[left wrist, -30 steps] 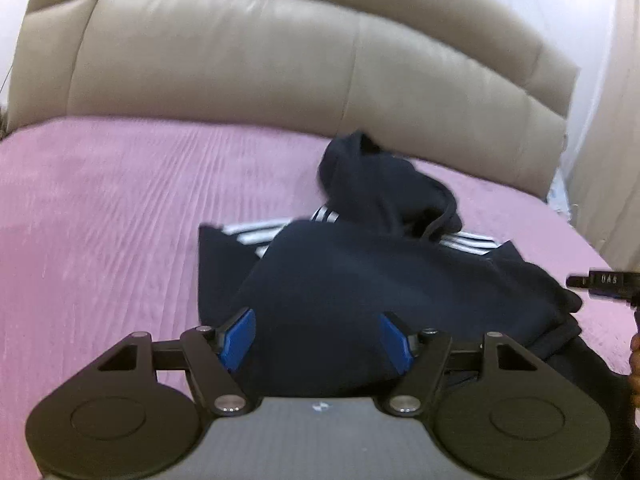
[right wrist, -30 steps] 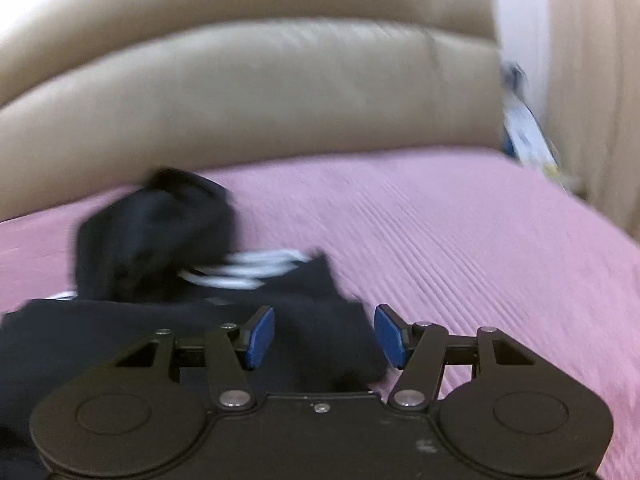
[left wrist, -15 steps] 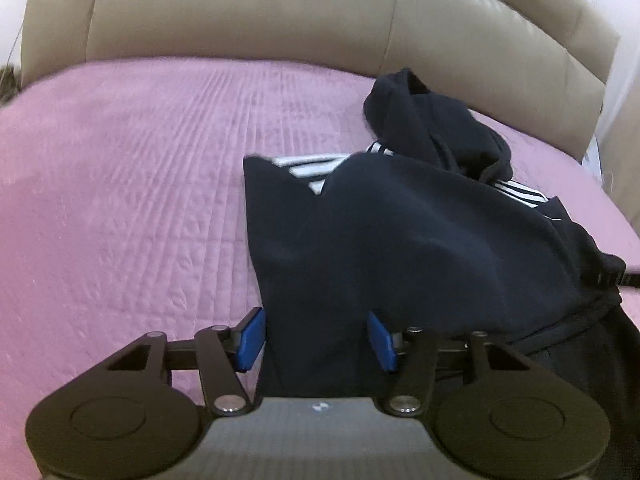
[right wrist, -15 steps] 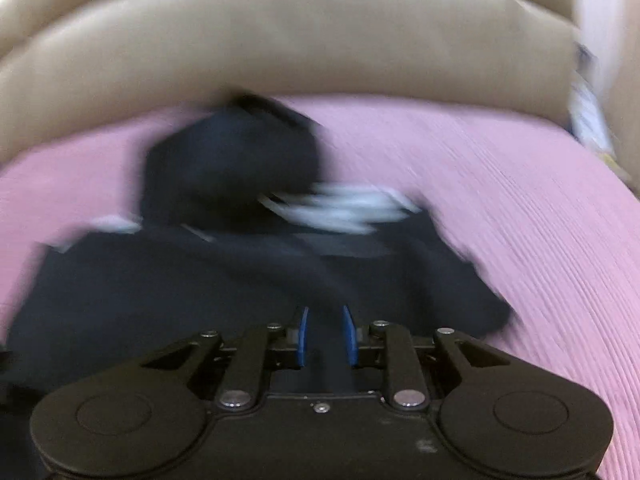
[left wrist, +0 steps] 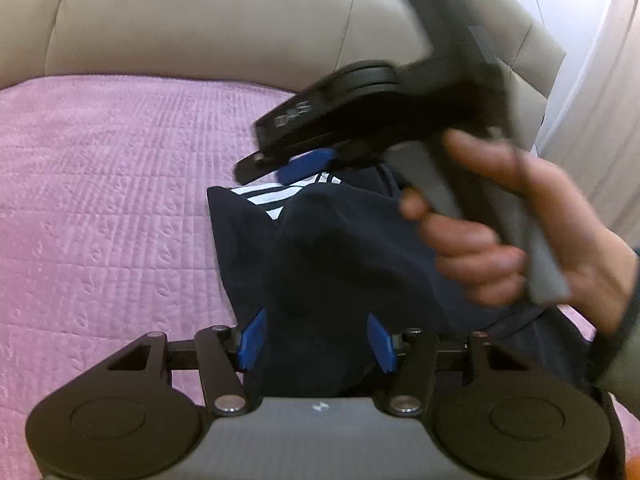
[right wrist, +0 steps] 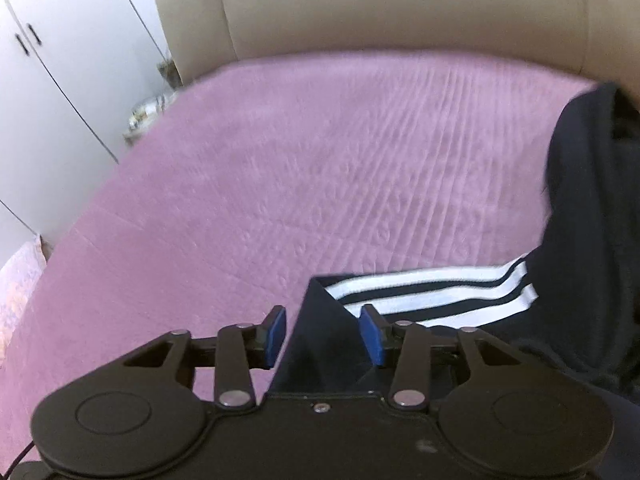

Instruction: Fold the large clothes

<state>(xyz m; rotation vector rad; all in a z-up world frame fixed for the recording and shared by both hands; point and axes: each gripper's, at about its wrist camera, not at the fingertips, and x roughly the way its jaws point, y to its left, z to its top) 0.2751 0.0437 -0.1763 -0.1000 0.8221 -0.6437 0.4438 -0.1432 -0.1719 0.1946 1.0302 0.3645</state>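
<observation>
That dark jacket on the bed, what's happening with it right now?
A person is folding a navy jacket with white stripes on a pink quilted bedspread, holding a two-finger tool in each hand. The left tool sits open over the near bunched-up part of the jacket. The right tool, gripped by the person's hand, has just been opening its jaws and now sits open around the striped corner edge, not yet clamped. The jacket is only roughly gathered, not neatly folded.

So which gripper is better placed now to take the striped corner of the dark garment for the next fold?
Right. The right gripper has its open jaws around the corner of the dark garment beside the white stripes. The left gripper sits over the bulky middle.
</observation>
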